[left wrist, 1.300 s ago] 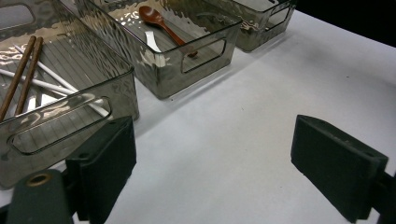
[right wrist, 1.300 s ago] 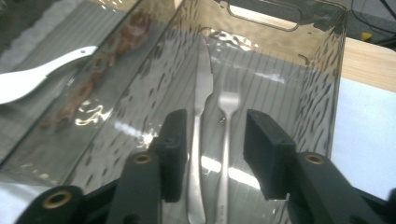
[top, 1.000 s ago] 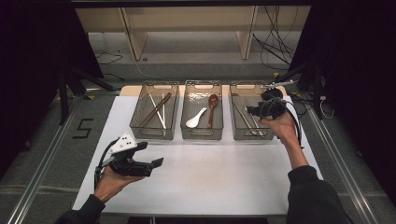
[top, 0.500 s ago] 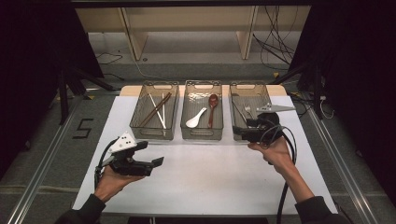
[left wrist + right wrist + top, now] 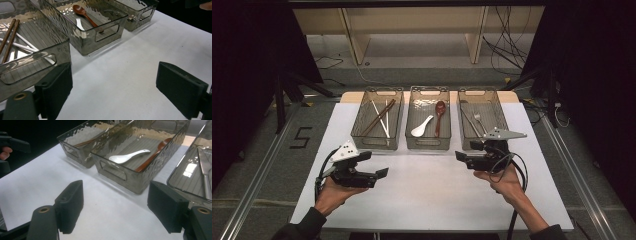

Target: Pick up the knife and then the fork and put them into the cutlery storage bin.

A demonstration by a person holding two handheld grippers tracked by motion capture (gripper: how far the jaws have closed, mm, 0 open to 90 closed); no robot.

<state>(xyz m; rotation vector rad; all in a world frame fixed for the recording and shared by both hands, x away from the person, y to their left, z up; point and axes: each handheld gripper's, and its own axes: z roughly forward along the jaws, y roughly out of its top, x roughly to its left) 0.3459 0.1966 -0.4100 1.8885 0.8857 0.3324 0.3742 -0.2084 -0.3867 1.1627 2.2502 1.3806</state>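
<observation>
High view: right gripper (image 5: 460, 156), jaws spread and empty, near the right tray (image 5: 482, 93); its fork (image 5: 479, 120), stiff, slippery, suits a mid-handle pinch.

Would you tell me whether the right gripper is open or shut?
Open: the right gripper has its fingers wide apart with bare table between them.

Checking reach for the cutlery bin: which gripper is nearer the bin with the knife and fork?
Right. The right gripper sits just in front of that bin; the left gripper is across the table, before the chopstick bin.
</observation>
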